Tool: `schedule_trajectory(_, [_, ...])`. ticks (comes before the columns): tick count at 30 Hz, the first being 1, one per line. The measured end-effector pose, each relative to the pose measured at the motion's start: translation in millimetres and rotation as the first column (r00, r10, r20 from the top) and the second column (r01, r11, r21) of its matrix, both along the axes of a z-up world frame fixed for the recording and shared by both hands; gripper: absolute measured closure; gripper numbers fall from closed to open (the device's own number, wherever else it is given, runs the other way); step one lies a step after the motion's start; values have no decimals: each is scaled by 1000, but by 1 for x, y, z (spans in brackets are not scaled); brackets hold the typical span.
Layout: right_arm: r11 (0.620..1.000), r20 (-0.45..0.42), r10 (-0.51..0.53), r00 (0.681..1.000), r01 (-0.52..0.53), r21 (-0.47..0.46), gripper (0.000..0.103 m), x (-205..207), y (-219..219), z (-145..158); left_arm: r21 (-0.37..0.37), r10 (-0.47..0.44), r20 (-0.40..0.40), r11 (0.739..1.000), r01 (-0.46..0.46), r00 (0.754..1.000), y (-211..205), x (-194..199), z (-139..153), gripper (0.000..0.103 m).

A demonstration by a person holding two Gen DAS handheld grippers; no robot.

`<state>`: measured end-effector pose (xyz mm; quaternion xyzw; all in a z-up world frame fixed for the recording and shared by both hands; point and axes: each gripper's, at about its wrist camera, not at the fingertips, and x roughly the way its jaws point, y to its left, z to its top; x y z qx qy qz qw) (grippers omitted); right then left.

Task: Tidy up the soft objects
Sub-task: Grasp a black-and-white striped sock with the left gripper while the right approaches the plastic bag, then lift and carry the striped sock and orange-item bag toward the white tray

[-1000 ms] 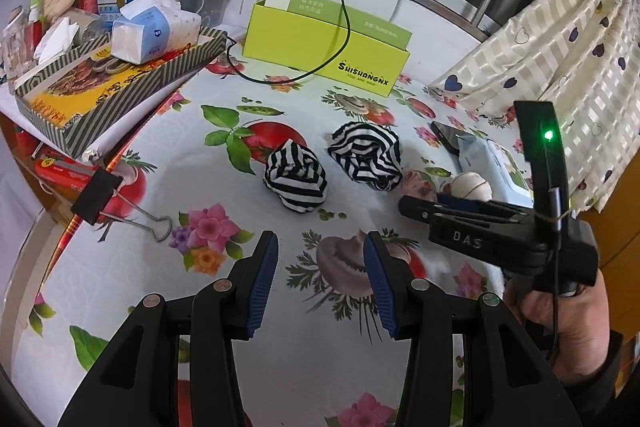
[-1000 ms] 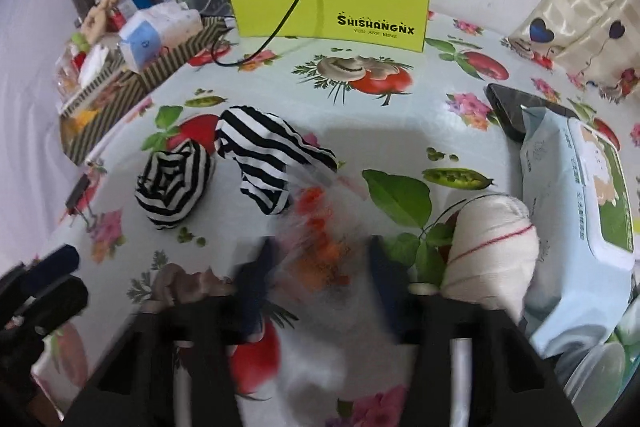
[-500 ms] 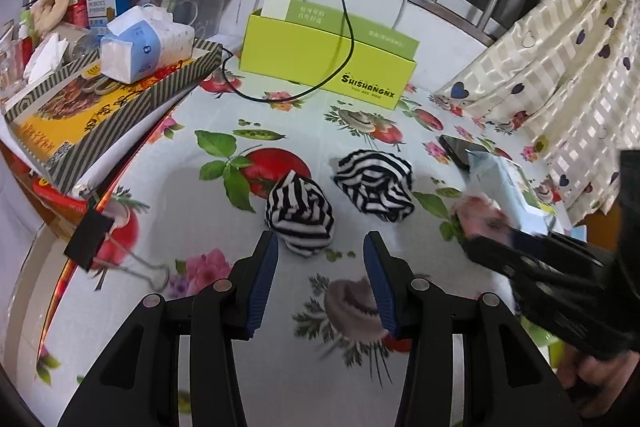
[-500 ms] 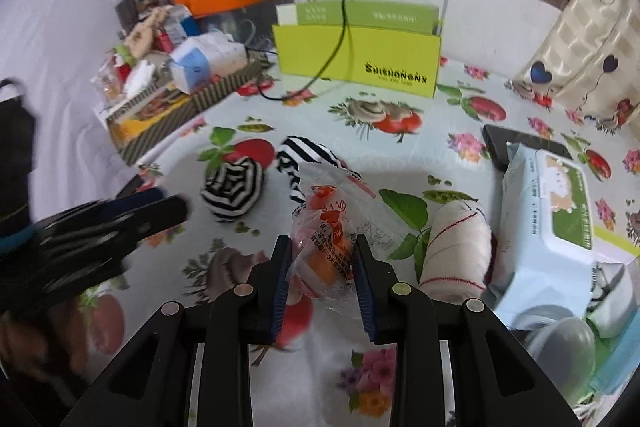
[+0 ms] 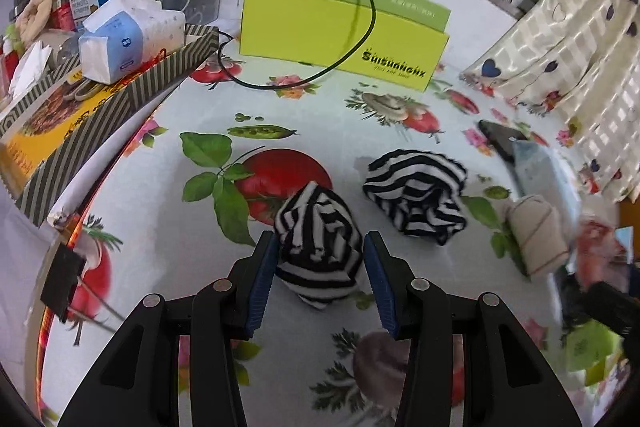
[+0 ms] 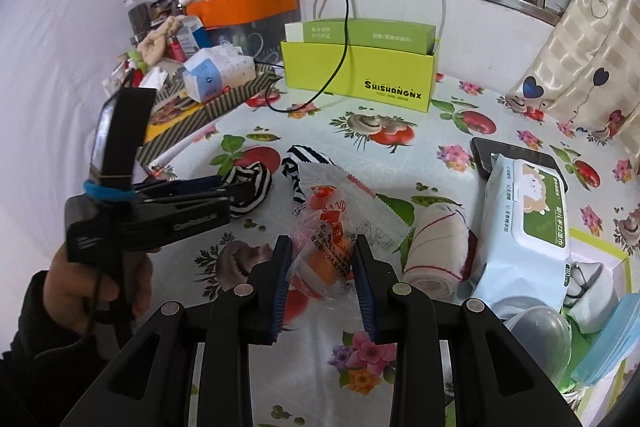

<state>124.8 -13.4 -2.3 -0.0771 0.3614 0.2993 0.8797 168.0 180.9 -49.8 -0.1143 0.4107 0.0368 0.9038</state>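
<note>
A rolled black-and-white striped sock (image 5: 318, 247) lies on the flowered tablecloth between the open fingers of my left gripper (image 5: 319, 277), which straddles it. A second striped sock (image 5: 416, 195) lies just right of it. My right gripper (image 6: 320, 277) is shut on a clear plastic snack bag with orange print (image 6: 334, 223) and holds it above the table. A rolled white towel with red stripes (image 6: 434, 247) lies right of the bag. In the right wrist view the left gripper (image 6: 236, 197) reaches onto the striped sock (image 6: 250, 187).
A lime-green box (image 5: 344, 43) with a black cable stands at the back. A striped tray (image 5: 100, 107) with tissues fills the left. A wet-wipes pack (image 6: 524, 223), a phone (image 6: 496, 155) and a curtain (image 5: 568, 47) lie to the right.
My left gripper moved forward until its fingers flank the near striped sock. My right gripper closed on the snack bag and lifted it back and up from the table.
</note>
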Motion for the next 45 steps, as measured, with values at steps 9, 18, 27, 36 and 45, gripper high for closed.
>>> schedule_trajectory(9, [1000, 10, 11, 1000, -11, 19, 74, -9, -10, 5, 38, 9, -3, 999, -9, 1000, -3, -2, -5, 82])
schedule_trajectory(18, [999, 32, 5, 999, -7, 47, 74, -31, -32, 15, 16, -24, 73, 1000, 23, 997, -29, -45, 25, 83])
schedule_trajectory(27, [997, 50, 2, 999, -5, 72, 74, -57, -56, 23, 17, -99, 125, 995, 98, 987, -70, -91, 53, 83])
schedule_trajectory(36, [997, 69, -24, 997, 19, 79, 74, -80, -80, 27, 23, -176, 168, 984, 175, 970, -106, -120, 71, 83])
schedule_trajectory(45, [995, 81, -56, 995, 49, 88, 74, -93, -104, 30, 30, -242, 180, 970, 241, 953, -133, -131, 80, 83])
